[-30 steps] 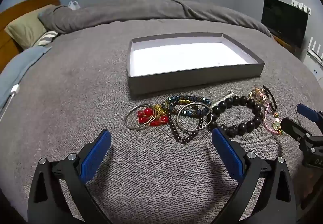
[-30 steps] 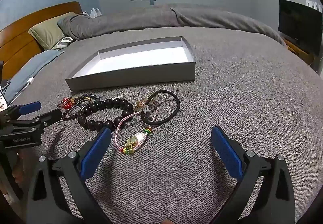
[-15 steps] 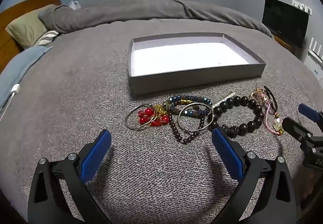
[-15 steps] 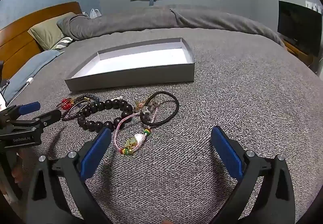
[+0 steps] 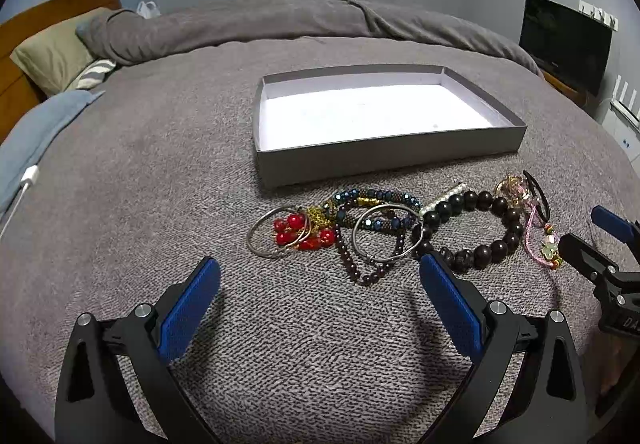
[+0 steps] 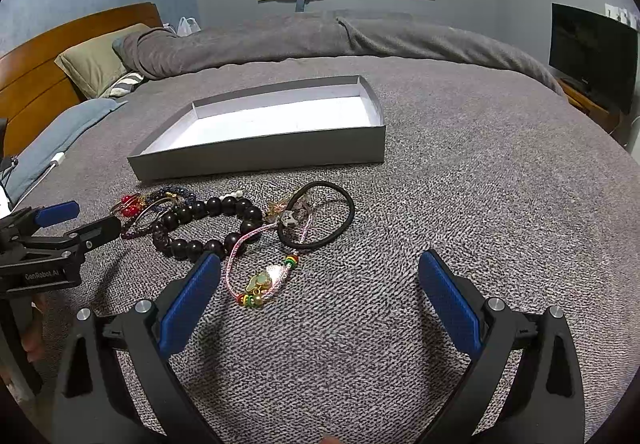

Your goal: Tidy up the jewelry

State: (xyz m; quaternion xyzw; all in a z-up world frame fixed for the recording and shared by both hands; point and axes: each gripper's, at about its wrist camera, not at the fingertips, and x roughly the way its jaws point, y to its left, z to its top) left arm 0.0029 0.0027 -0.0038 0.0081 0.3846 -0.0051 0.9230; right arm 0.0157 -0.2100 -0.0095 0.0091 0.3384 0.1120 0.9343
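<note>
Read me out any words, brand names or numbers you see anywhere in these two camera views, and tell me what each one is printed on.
"GenRobot.AI": printed in pale letters on the black body of the left gripper, seen from the right wrist view.
"DA": only these letters show, on the body of the right gripper at the edge of the left wrist view; the rest is cut off.
Nothing readable on the grey box, the jewelry, or the dark screen.

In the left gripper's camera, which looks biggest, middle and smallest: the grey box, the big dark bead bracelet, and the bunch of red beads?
Largest to smallest as they look in the left wrist view:
1. grey box, by far the widest, though it lies farther away.
2. big dark bead bracelet.
3. red beads, a small cluster.
No two look alike.
</note>
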